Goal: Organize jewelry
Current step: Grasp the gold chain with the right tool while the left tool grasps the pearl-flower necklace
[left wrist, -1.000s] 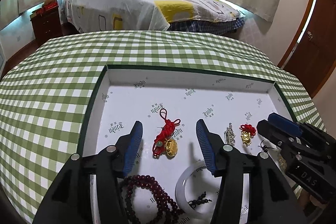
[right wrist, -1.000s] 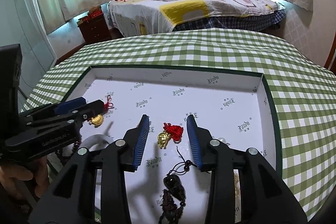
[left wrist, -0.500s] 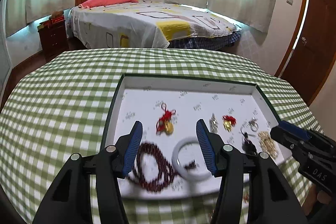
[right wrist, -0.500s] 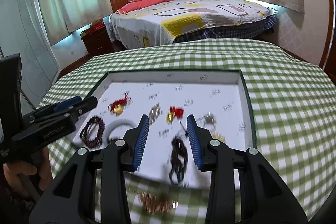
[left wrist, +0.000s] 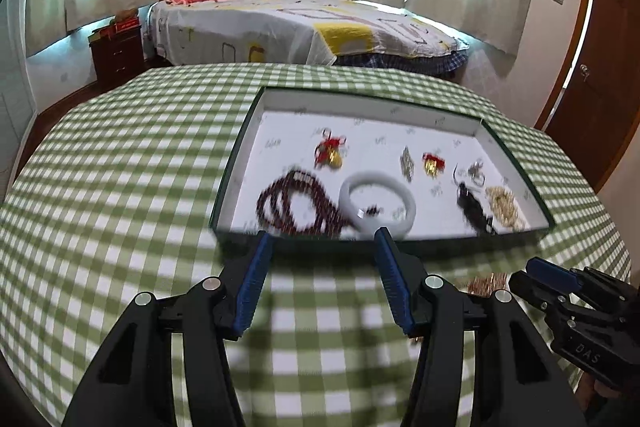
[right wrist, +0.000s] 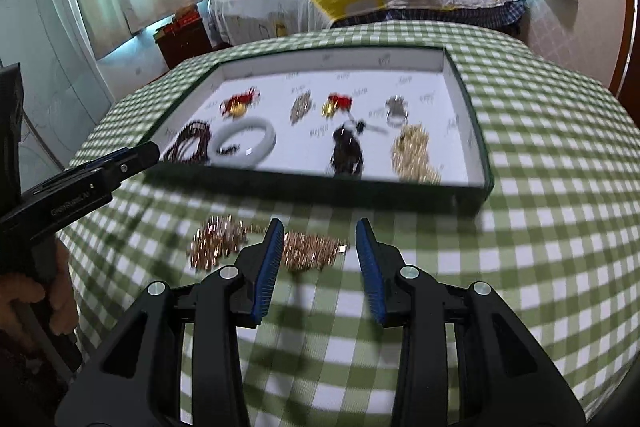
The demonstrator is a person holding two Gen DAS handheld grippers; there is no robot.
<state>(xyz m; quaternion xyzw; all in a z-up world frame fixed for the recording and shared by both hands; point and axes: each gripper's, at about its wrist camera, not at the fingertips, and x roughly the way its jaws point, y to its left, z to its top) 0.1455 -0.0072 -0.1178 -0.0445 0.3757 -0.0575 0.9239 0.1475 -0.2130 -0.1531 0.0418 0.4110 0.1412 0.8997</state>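
A white-lined tray with a dark green rim (left wrist: 234, 183) (right wrist: 478, 151) lies on the checked cloth ahead of both grippers. In it are a dark red bead bracelet (left wrist: 296, 201), a white bangle (left wrist: 376, 203) (right wrist: 244, 141), a red knot with a gold charm (left wrist: 330, 151), a black pendant (right wrist: 346, 151) and a gold chain (right wrist: 414, 155). Two rose-gold chain heaps (right wrist: 218, 243) (right wrist: 312, 251) lie on the cloth in front of the tray. My right gripper (right wrist: 319, 225) is open just above the right heap, holding nothing. My left gripper (left wrist: 322, 235) is open and empty at the tray's near rim.
The green-and-white checked tablecloth (left wrist: 120, 187) covers a round table. Behind it stand a bed (left wrist: 300, 27), a dark nightstand (left wrist: 118, 51) and a wooden door (left wrist: 596, 59). A hand (right wrist: 24, 299) holds the left gripper's handle at the left of the right wrist view.
Both grippers have drawn back from over the tray to the cloth in front of it. The whole tray and the rose-gold chains have come into view. Neither gripper's opening has changed.
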